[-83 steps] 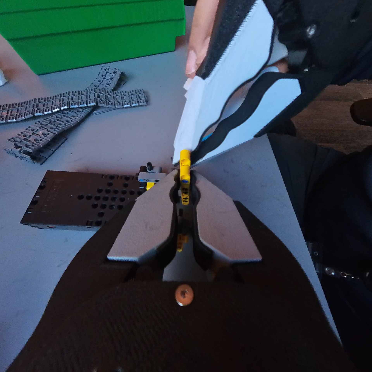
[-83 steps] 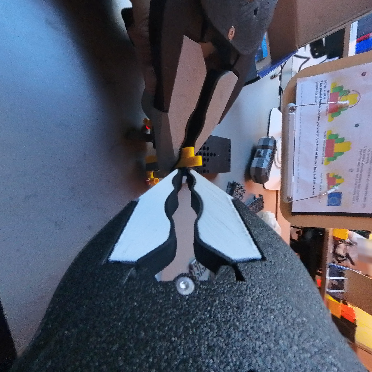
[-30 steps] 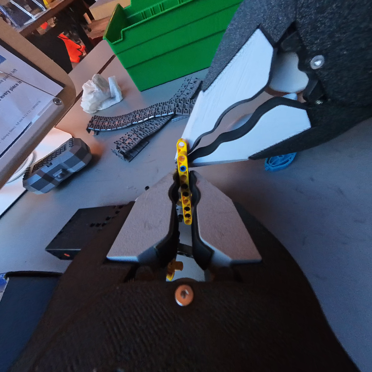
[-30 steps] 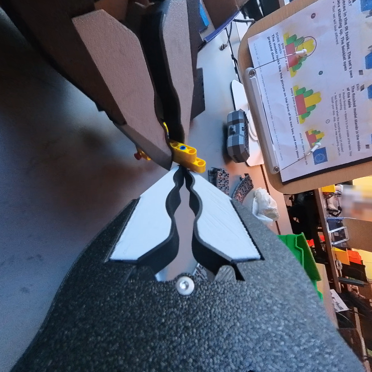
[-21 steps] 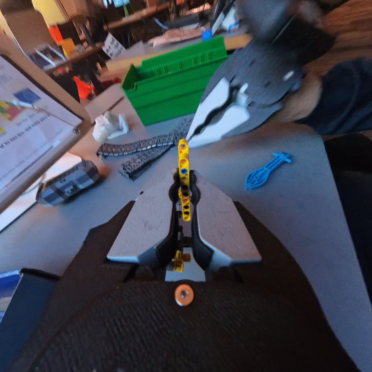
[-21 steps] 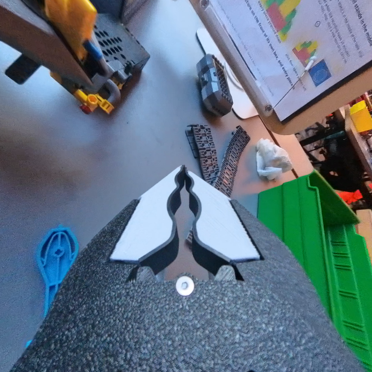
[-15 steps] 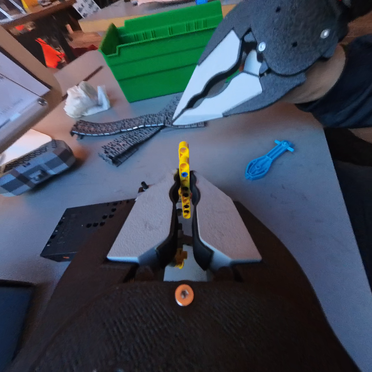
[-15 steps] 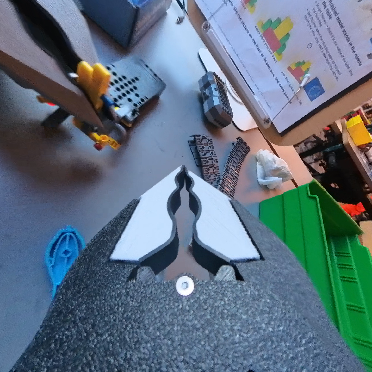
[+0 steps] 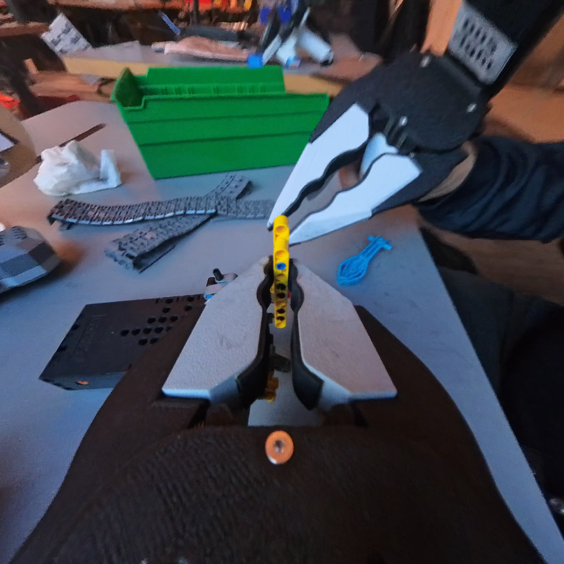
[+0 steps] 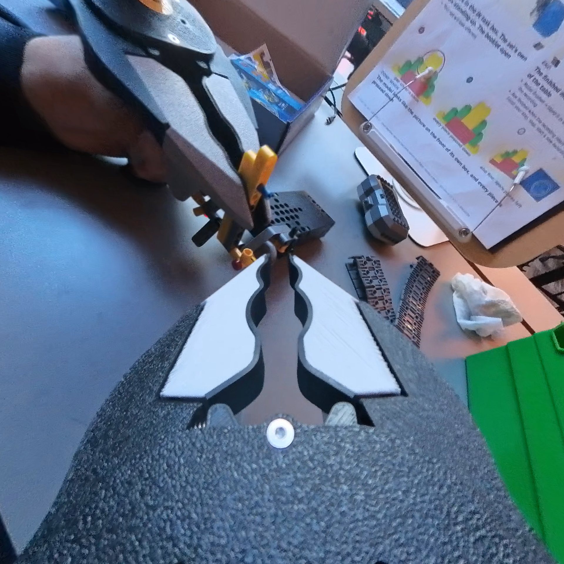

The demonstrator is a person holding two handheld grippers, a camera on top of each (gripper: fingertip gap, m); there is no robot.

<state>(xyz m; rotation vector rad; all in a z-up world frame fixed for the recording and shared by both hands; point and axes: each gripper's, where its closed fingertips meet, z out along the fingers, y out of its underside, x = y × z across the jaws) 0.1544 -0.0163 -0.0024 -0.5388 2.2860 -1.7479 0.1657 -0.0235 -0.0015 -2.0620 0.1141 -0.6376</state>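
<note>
- The left gripper (image 9: 279,262) is clamped on a yellow beam (image 9: 280,268) with holes along it; the beam stands upright between the fingertips and its top end pokes out past them.
- Under and behind those fingers hangs more of the same build: small yellow and grey parts (image 10: 241,241) joined to a black block with holes (image 9: 122,332) that sits just left of the left gripper on the grey table (image 9: 381,308).
- The right gripper (image 10: 279,259) has a narrow gap between its fingertips and holds nothing. In the left wrist view its white fingers (image 9: 335,171) reach in from the upper right, tips right by the top of the yellow beam; contact cannot be told.
- In the right wrist view its tips point at the low grey and yellow parts, with the left gripper and the hand (image 10: 82,113) holding it filling the upper left.
- A blue flat tool (image 9: 360,262) lies on the table just right of the left gripper.
- Dark track strips (image 9: 158,213) lie crossed beyond the black block, to the left.
- A grey rolled track piece (image 10: 381,210) sits farther left, by the foot of a board with a printed sheet (image 10: 470,110).
- A crumpled white tissue (image 9: 76,171) lies past the strips.
- A green bin (image 9: 219,125) stands behind everything, ahead of the left gripper.
</note>
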